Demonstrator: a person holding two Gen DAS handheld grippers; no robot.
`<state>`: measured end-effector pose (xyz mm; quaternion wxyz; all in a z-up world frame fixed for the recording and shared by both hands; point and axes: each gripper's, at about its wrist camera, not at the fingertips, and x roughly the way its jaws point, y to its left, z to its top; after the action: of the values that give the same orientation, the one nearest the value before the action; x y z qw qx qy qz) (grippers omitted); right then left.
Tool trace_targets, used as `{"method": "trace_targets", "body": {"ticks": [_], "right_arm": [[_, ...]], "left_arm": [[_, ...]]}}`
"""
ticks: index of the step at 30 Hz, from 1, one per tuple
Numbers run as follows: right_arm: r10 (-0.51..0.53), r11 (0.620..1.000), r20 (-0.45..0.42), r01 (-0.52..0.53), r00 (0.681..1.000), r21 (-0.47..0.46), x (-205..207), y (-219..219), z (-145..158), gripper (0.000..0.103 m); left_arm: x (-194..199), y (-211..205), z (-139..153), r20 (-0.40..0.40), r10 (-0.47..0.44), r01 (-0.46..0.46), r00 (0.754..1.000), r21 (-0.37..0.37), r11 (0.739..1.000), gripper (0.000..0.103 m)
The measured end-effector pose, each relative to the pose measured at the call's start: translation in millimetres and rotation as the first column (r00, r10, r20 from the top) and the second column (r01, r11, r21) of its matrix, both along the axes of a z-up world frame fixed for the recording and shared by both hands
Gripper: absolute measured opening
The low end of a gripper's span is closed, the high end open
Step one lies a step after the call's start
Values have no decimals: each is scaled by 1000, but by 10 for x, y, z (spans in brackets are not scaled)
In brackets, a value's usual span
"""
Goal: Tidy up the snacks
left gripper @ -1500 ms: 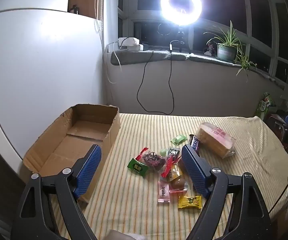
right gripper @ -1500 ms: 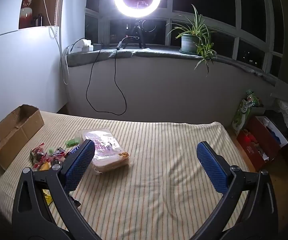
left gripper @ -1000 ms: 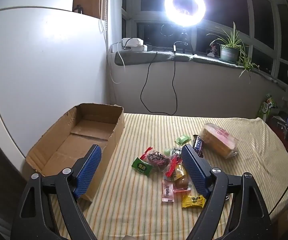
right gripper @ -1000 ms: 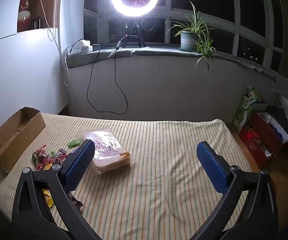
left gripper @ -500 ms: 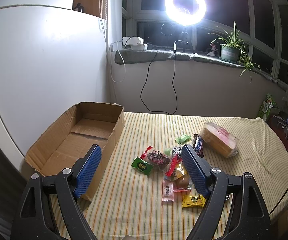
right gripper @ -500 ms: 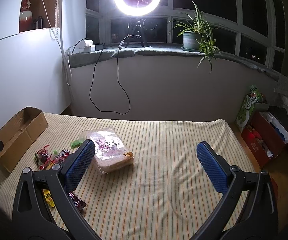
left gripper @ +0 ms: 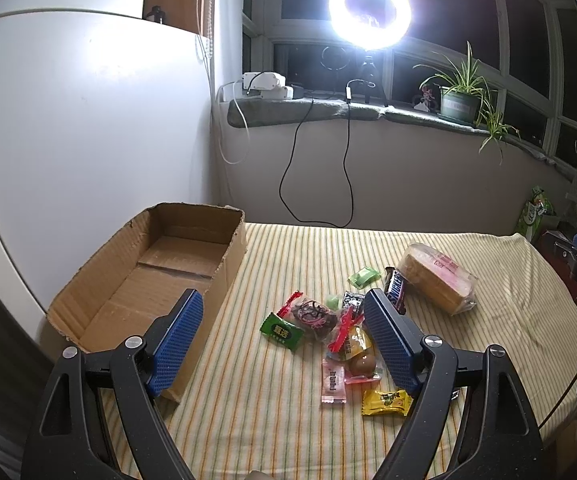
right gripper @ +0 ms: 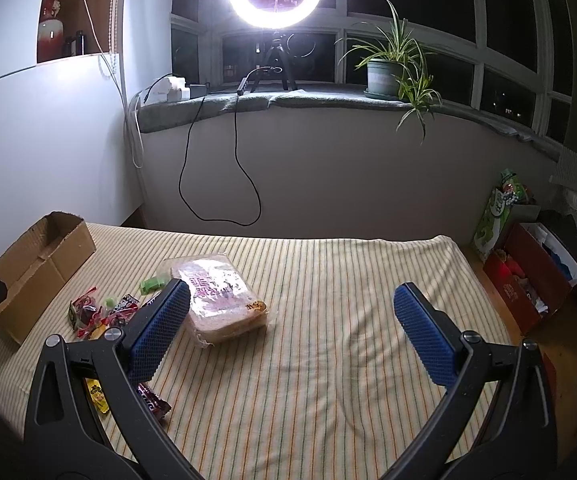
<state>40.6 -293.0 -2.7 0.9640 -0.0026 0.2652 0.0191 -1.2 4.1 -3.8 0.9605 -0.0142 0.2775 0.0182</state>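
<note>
An empty cardboard box (left gripper: 148, 276) lies at the left of a striped tablecloth (left gripper: 288, 256); it also shows in the right wrist view (right gripper: 32, 268). Several small wrapped snacks (left gripper: 316, 316) lie in a cluster right of the box, with a Snickers bar (left gripper: 395, 285), a green candy (left gripper: 363, 277) and a yellow candy (left gripper: 386, 401). A bagged bread loaf (left gripper: 440, 278) lies further right, also in the right wrist view (right gripper: 220, 296). My left gripper (left gripper: 282, 334) is open and empty above the cluster's near side. My right gripper (right gripper: 290, 328) is open and empty, right of the loaf.
A ring light (left gripper: 370, 10) and a potted plant (left gripper: 460, 96) stand on the windowsill, with cables (left gripper: 312, 176) hanging down the wall. A white panel (left gripper: 88, 140) stands left of the box. A red box (right gripper: 528, 280) and a green bag (right gripper: 496, 216) sit on the floor right of the table.
Both grippers have drifted slightly; the right view has shifted so the loaf and box sit a little further right. Both stay open and empty. No snack has moved.
</note>
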Motion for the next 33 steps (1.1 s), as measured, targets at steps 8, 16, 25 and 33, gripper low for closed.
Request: {"method": "trace_targets", "body": {"ticks": [8,16,25,33], "right_arm": [[4,1000,-3,-4,1000,1,8,9,-12,103],[6,1000,-7,-6,1000,2,6,18,-15,103],[7,1000,-17,-7,1000,5,22,13,-52,103],[11,1000,-34,-11,999,11,78,-6,-95,103]], "left_arm": [[1,3,0,0,0,0,1000,-1,1000,83],[-2,-12,-2,-1,-1,1,1000,-1,1000,83],[10,-109,-48,-10,-11,11,1000,-4,1000,83],[75,-118,-90,-22,-24,24,999,-10,1000,83]]}}
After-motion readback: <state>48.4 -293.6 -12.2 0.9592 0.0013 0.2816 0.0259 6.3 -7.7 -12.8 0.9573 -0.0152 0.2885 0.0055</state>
